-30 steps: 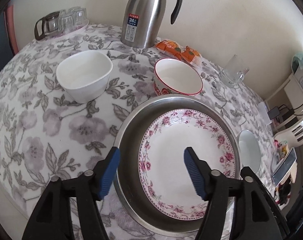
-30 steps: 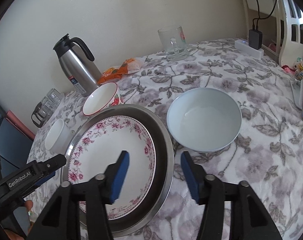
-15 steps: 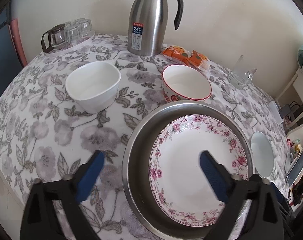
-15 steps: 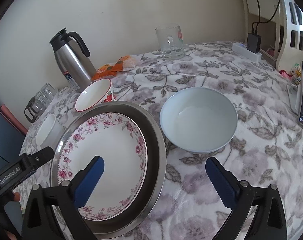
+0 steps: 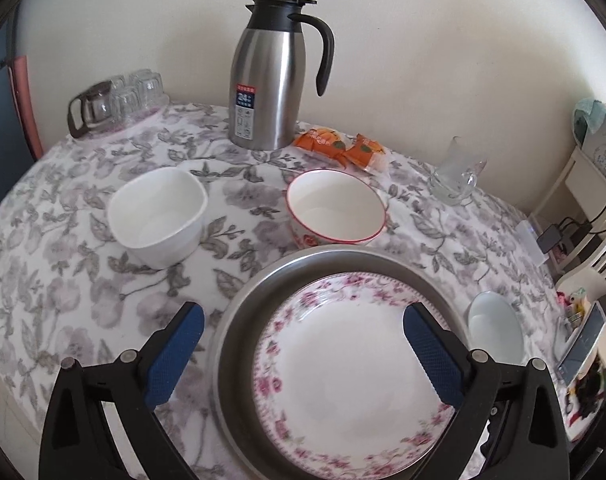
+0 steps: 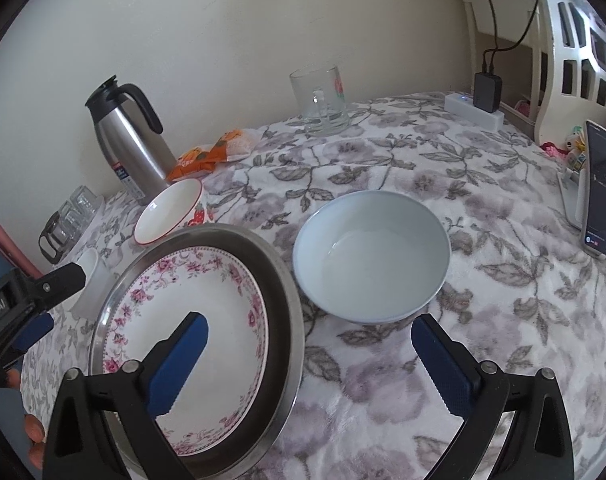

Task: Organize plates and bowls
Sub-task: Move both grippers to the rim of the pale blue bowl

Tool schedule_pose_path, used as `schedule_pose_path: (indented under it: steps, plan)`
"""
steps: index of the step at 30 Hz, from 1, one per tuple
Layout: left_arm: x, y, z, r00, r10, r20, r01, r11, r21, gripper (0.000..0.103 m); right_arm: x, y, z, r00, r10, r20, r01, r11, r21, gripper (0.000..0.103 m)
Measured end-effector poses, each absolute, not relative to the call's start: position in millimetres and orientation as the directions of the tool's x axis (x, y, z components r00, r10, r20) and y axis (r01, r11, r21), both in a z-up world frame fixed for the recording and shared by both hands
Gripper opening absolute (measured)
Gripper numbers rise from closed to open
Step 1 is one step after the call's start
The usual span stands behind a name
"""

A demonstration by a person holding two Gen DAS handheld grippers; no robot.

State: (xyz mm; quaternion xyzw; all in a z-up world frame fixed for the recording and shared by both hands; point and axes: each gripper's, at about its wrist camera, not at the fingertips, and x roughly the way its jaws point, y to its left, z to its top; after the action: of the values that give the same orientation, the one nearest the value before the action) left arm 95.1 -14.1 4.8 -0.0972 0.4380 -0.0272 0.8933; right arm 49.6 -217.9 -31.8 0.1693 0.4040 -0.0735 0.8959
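A floral-rimmed white plate [image 5: 351,368] lies inside a wide steel plate [image 5: 239,320]; both also show in the right wrist view, the floral plate [image 6: 207,320] in the steel one [image 6: 279,304]. A plain white bowl [image 5: 159,212] and a red-rimmed bowl [image 5: 335,208] sit beyond. A pale blue bowl [image 6: 371,252] sits to the right. My left gripper [image 5: 303,320] is open and empty above the steel plate's near left edge. My right gripper [image 6: 309,330] is open and empty, just short of the blue bowl.
A steel thermos jug [image 5: 275,76], orange snack packets [image 5: 339,146], a glass mug [image 6: 323,100] and a tray of small glasses [image 5: 119,100] stand along the back. A phone on a stand [image 6: 601,188] and a power strip [image 6: 475,110] are at the right.
Both grippers opened wide, from half open. The left one drew back and rose from the plates; the right one shifted right toward the blue bowl.
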Motion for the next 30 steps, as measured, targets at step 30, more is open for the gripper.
schedule_pose_path:
  steps: [30]
  plan:
    - [171.7,11.9,18.6,0.676,-0.170,-0.717,-0.118,0.936,-0.332,0.100,96.2,-249.8,-21.0,0.684,-0.073,-0.726,0.348,0.907,0.236,0.103]
